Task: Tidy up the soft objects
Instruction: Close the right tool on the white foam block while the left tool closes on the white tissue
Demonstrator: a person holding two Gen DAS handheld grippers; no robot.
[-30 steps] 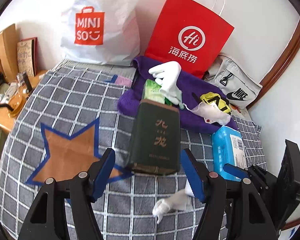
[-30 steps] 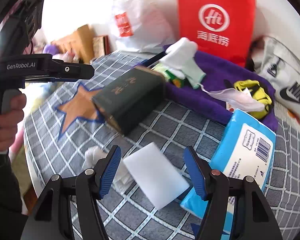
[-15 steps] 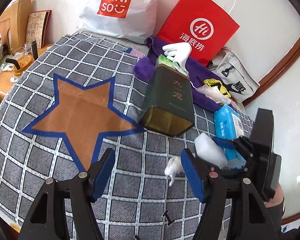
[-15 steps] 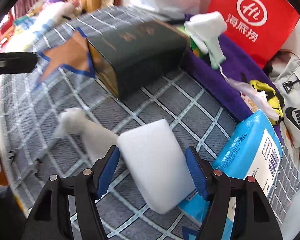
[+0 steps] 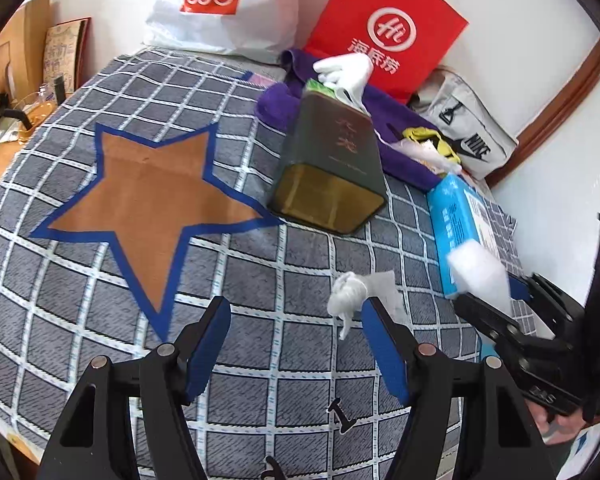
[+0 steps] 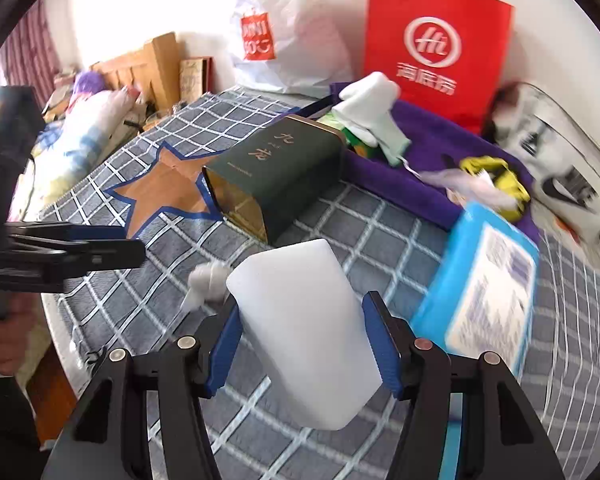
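A white sponge block (image 6: 300,328) sits between the blue pads of my right gripper (image 6: 302,304). The jaws are closing, both pads press its sides, and it hangs above the checked blanket (image 6: 380,216). The same sponge (image 5: 478,276) shows at the right of the left wrist view, in front of a blue tissue pack (image 5: 460,220). My left gripper (image 5: 296,308) is open over the blanket with nothing between its fingers. A crumpled white tissue (image 5: 350,292) lies just beyond its right finger. A dark green tin box (image 5: 332,160) lies on its side, open end towards me.
A purple towel (image 6: 440,136) at the back carries a white glove (image 6: 368,96) and a yellow item (image 6: 496,172). A red paper bag (image 5: 384,36), a white plastic bag (image 5: 220,0) and a grey bag (image 5: 468,128) lean on the wall. The blanket's edge drops off at the left.
The right gripper has narrowed onto the sponge and raised it off the blanket. The left gripper has sunk towards the bed, and the tissue now lies by its right finger.
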